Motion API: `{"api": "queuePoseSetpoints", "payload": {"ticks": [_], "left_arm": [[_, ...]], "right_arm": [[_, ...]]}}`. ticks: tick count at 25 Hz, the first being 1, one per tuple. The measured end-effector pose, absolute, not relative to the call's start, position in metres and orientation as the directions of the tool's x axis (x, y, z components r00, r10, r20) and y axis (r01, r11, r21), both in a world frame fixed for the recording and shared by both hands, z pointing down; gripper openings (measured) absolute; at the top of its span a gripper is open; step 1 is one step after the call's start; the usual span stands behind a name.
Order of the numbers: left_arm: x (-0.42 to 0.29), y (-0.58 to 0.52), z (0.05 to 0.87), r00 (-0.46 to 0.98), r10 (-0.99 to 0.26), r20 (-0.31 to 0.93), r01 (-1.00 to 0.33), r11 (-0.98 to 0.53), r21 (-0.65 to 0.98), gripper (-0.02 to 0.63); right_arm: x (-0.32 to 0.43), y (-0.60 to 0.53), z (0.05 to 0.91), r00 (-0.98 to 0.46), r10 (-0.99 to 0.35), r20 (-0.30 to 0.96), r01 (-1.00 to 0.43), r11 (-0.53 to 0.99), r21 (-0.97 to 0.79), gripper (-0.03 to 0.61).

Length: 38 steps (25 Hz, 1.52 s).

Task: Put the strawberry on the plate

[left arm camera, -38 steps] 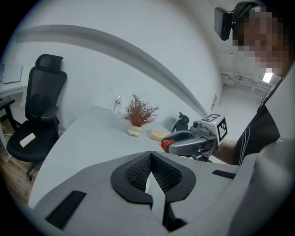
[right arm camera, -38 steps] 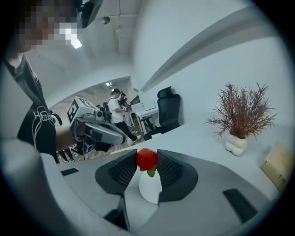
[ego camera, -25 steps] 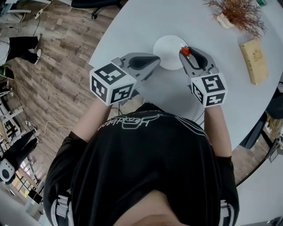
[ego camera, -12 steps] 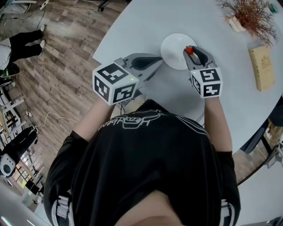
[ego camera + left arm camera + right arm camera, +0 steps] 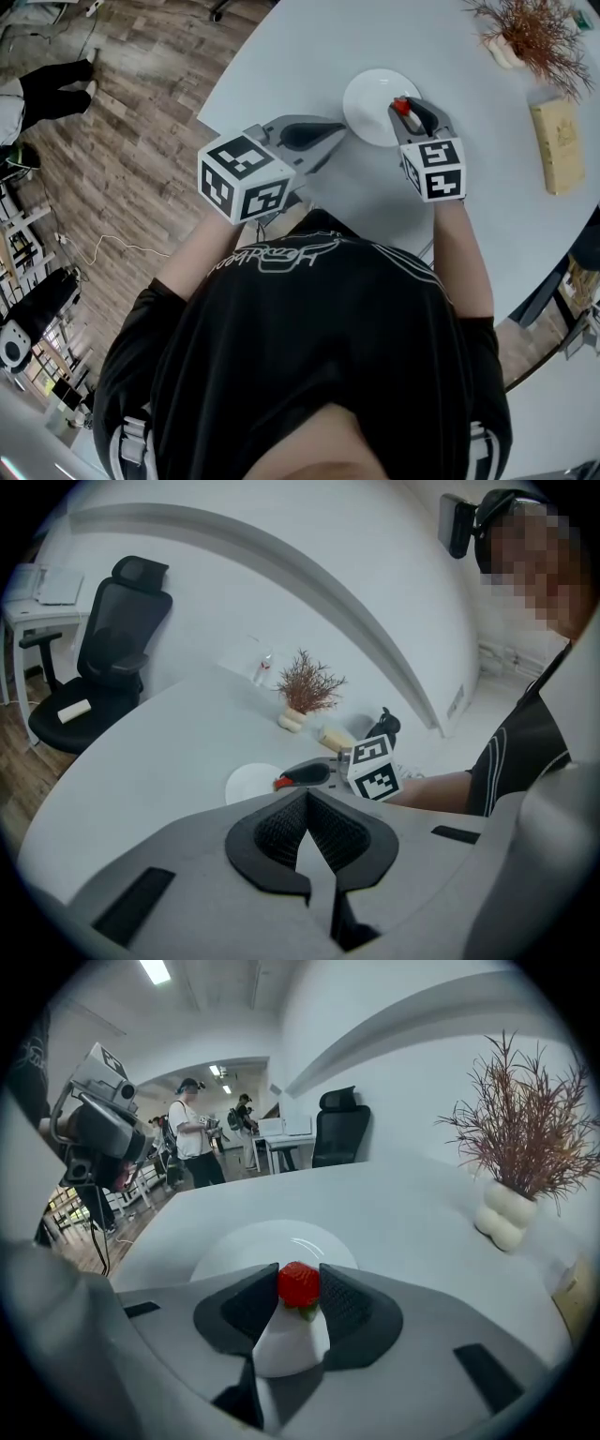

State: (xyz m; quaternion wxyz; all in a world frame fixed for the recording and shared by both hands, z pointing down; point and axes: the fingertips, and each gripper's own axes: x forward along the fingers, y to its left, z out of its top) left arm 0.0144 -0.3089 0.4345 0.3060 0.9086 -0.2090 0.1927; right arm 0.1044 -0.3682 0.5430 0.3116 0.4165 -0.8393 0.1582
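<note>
1. Right gripper view: right gripper [image 5: 299, 1279] is clenched on the strawberry [image 5: 298, 1288]. Both dark pads press its sides, red tip up, green leaves hanging below.
2. The white plate [image 5: 267, 1241] lies under and just beyond the jaws. The strawberry is in the grip, not resting on the plate. No view shows how big the gap between fruit and plate is.
3. Head view: right gripper [image 5: 405, 106] hangs over the plate [image 5: 367, 94] on the side nearest the person, with the strawberry [image 5: 402, 107] over the plate's right part, inside the rim.
4. Left gripper [image 5: 336, 132] is parked over the table [image 5: 309, 47], just beside the plate's near-left edge. In the left gripper view the left gripper [image 5: 306, 797] has its jaw tips together and nothing between them. It is idle.
5. Step in hand, as I judge it: end of the carry, start of the placing. The fruit is positioned over the target and not let go.
6. Next move calls for lowering a little until the strawberry sits on the plate, parting the jaws, then backing straight off so the pads don't drag it.
7. Risk: the fruit is round, so it may roll toward the near rim if dropped from a height. A more central spot looks safer.
</note>
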Motion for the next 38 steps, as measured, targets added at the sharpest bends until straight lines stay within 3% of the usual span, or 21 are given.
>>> {"api": "queuePoseSetpoints", "payload": {"ticks": [16, 22, 30, 38], "left_arm": [[0.001, -0.299, 0.428, 0.835, -0.276, 0.477, -0.508, -0.719, 0.474, 0.006], [-0.006, -0.294, 0.426, 0.832, -0.287, 0.474, -0.515, -0.718, 0.469, 0.006], [-0.017, -0.279, 0.411, 0.843, -0.310, 0.440, -0.508, -0.728, 0.460, 0.006], [-0.024, -0.248, 0.377, 0.875, -0.314, 0.369, -0.462, -0.773, 0.435, 0.006]], "right_arm": [[0.103, -0.367, 0.550, -0.452, -0.576, 0.681, -0.803, 0.596, -0.029, 0.131], [0.098, -0.365, 0.548, -0.448, -0.590, 0.672, -0.795, 0.607, 0.003, 0.184], [0.099, -0.355, 0.500, -0.424, -0.702, 0.572, -0.825, 0.560, 0.075, 0.186], [0.077, -0.294, 0.387, -0.454, -0.823, 0.340, -0.860, 0.505, 0.072, 0.186]]}}
